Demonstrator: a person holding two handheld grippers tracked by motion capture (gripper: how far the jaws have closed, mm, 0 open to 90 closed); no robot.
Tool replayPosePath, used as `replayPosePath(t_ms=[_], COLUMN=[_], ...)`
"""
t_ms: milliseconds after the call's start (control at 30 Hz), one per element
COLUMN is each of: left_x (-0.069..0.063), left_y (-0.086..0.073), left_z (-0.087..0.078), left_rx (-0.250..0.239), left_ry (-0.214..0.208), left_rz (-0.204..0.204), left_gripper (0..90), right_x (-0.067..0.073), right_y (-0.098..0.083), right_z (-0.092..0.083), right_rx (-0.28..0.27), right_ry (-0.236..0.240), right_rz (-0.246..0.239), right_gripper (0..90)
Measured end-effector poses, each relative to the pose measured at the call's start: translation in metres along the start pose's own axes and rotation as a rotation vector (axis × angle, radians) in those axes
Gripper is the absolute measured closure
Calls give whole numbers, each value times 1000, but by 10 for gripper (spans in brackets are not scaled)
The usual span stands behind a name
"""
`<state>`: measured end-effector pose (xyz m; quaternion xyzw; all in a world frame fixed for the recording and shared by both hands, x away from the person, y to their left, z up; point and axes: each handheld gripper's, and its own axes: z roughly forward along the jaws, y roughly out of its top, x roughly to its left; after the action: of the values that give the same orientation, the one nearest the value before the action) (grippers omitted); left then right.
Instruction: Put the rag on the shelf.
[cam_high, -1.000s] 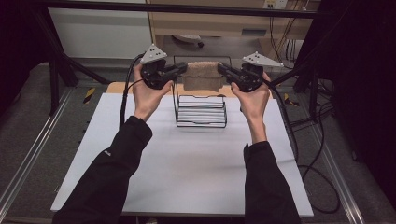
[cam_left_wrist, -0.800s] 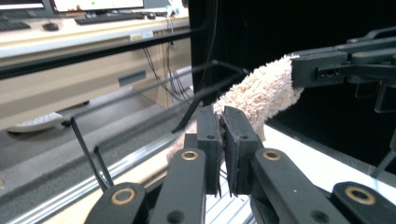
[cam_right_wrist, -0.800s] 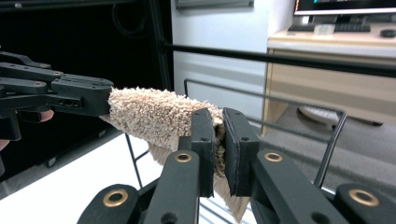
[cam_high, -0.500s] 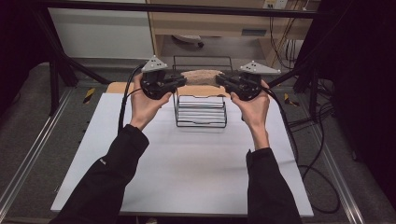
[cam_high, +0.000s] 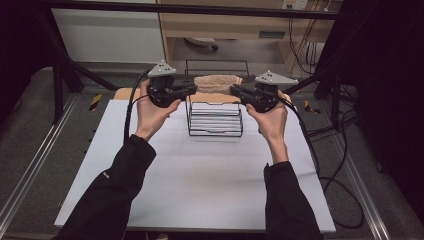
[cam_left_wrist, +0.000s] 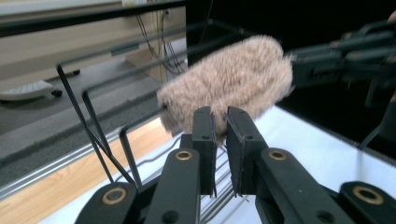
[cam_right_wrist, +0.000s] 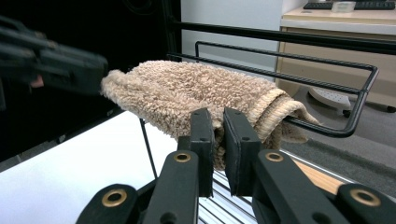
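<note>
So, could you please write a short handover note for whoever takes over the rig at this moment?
Left gripper: shut on the left end of the tan towel.
Right gripper: shut on the towel's right end.
Towel: stretched between the two grippers, above the black wire rack on the white table; in the right gripper view it seems to touch a top bar.
Done: towel gripped at both ends and brought to the rack.
Left, as it seems: settle the towel over the bar, then open both grippers and withdraw.

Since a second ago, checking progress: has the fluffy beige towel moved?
Yes. The fluffy beige towel has risen from low in front of the black wire rack to its top rails.
</note>
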<state>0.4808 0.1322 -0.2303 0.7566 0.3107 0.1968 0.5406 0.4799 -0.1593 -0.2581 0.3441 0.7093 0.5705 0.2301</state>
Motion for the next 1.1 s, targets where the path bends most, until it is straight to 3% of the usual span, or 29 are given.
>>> replayPosePath(t_ms=[133,333,600,733,800,900,1100], left_x=[-1,-6,-4,-4,-4,-4,-3], left_y=[7,1,-6,-9,-10,-11,-15], left_z=[2,19,28,31,32,33,36], left_rx=[1,76,113,121,123,122,125], left_ry=[9,0,11,15,15,15,23], left_rz=[-10,4,6,15,19,26,37], left_gripper=[834,886,894,894,894,894,894], right_x=[0,0,0,0,0,0,2], right_y=[-1,-4,-4,-2,-1,-3,-9], right_z=[0,-1,-6,-8,-8,-5,7], right_rx=[1,6,15,-22,-30,3,76], right_ry=[-1,-2,-1,1,1,1,-35], right_rz=[-8,-18,-47,-44,-37,-39,-31], right_gripper=[824,811,690,632,670,804,886])
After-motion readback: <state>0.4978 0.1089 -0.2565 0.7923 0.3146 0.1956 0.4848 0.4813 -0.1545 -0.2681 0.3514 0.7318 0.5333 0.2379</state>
